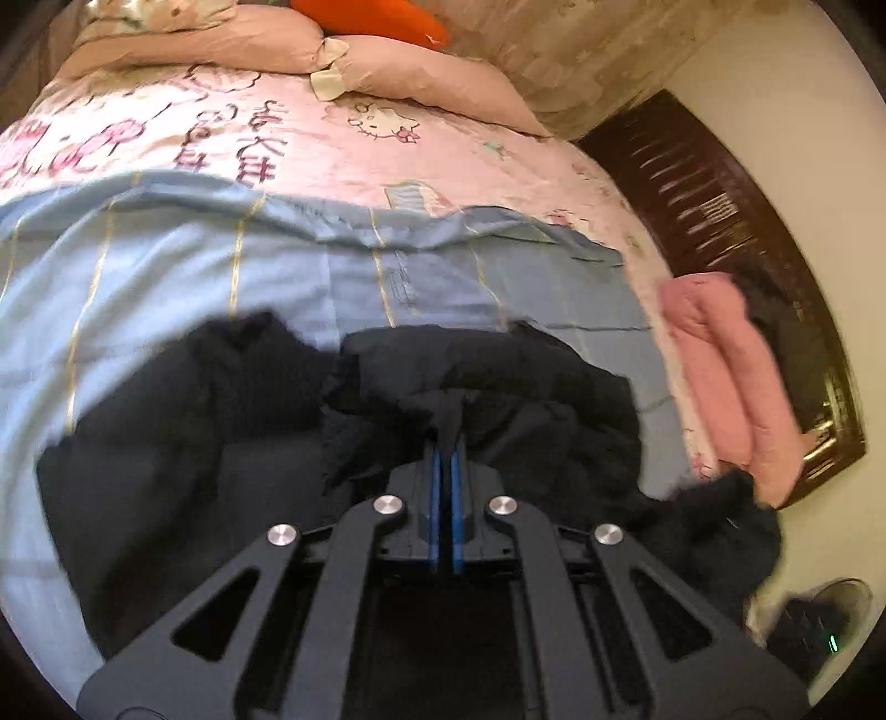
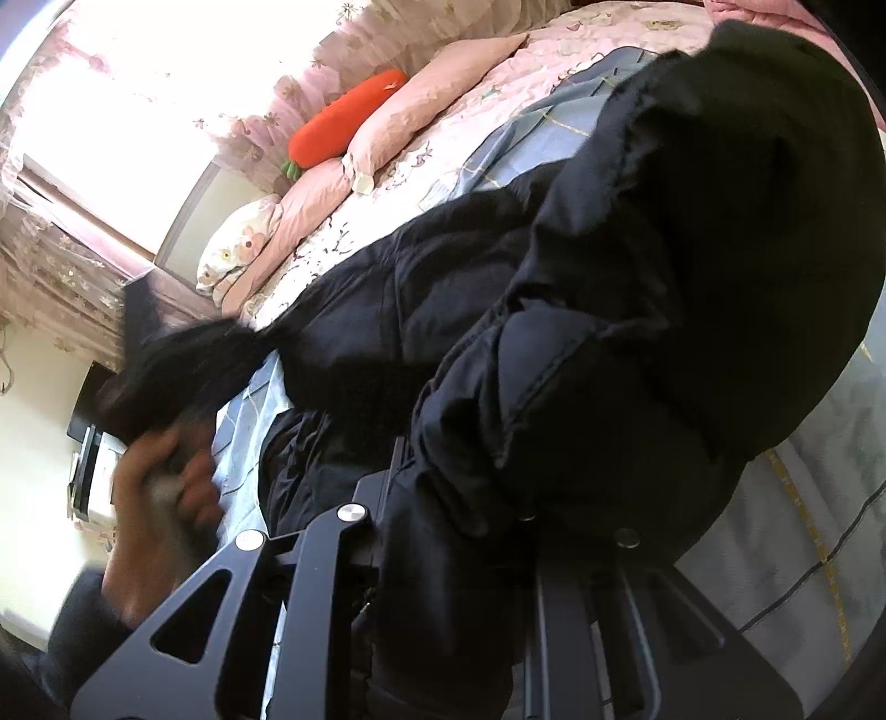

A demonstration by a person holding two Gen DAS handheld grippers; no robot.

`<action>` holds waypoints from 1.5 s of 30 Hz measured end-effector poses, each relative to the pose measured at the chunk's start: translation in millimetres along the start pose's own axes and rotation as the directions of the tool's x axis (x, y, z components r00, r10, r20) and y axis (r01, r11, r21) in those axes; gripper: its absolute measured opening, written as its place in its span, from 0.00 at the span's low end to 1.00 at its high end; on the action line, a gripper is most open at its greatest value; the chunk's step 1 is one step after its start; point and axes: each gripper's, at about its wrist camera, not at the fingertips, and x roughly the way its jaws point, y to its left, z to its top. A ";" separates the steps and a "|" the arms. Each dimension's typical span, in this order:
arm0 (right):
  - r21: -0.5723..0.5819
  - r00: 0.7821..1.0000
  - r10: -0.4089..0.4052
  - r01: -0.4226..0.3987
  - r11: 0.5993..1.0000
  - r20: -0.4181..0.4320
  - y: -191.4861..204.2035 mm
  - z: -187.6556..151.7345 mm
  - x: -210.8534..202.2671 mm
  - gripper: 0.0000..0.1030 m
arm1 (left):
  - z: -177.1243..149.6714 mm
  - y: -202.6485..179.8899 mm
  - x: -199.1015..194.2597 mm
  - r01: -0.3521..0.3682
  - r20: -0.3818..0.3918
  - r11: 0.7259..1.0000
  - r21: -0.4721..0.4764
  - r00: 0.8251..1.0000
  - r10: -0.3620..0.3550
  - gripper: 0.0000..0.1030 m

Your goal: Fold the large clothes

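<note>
A large black padded jacket [image 1: 210, 443] lies crumpled on a light-blue checked sheet [image 1: 166, 266] on the bed. In the left wrist view my left gripper [image 1: 449, 412] is shut, blue pads together, its tips pinching a raised fold of the jacket at its middle. In the right wrist view the same jacket [image 2: 637, 288] hangs bunched over my right gripper [image 2: 443, 476] and hides its fingers, which appear shut on the fabric. A person's hand [image 2: 160, 487], blurred, is at the left beside a dark blurred part of the jacket.
A pink cartoon-print bedspread [image 1: 332, 138] covers the bed, with pink pillows [image 1: 421, 77] and an orange carrot cushion [image 1: 376, 16] at the far end. A folded pink padded garment [image 1: 720, 376] lies by the dark wooden bed end [image 1: 720, 221]. A shoe [image 1: 836, 603] is on the floor.
</note>
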 end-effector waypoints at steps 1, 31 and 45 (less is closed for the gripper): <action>-0.003 1.000 -0.001 0.001 1.000 0.000 1.1 1.0 0.4 0.18 | -12.5 0.9 -4.9 -0.017 -0.017 1.000 -0.011 1.000 0.017 0.02; -0.485 0.908 -0.373 0.244 0.839 -0.189 100.1 105.9 268.2 0.14 | 28.8 66.5 79.6 -0.213 -0.215 0.967 0.138 0.947 0.239 0.10; -0.480 0.837 -0.496 0.346 0.807 -0.232 113.0 115.5 297.2 0.17 | -3.4 -59.3 -142.7 -0.552 0.318 0.825 0.120 0.809 0.495 0.85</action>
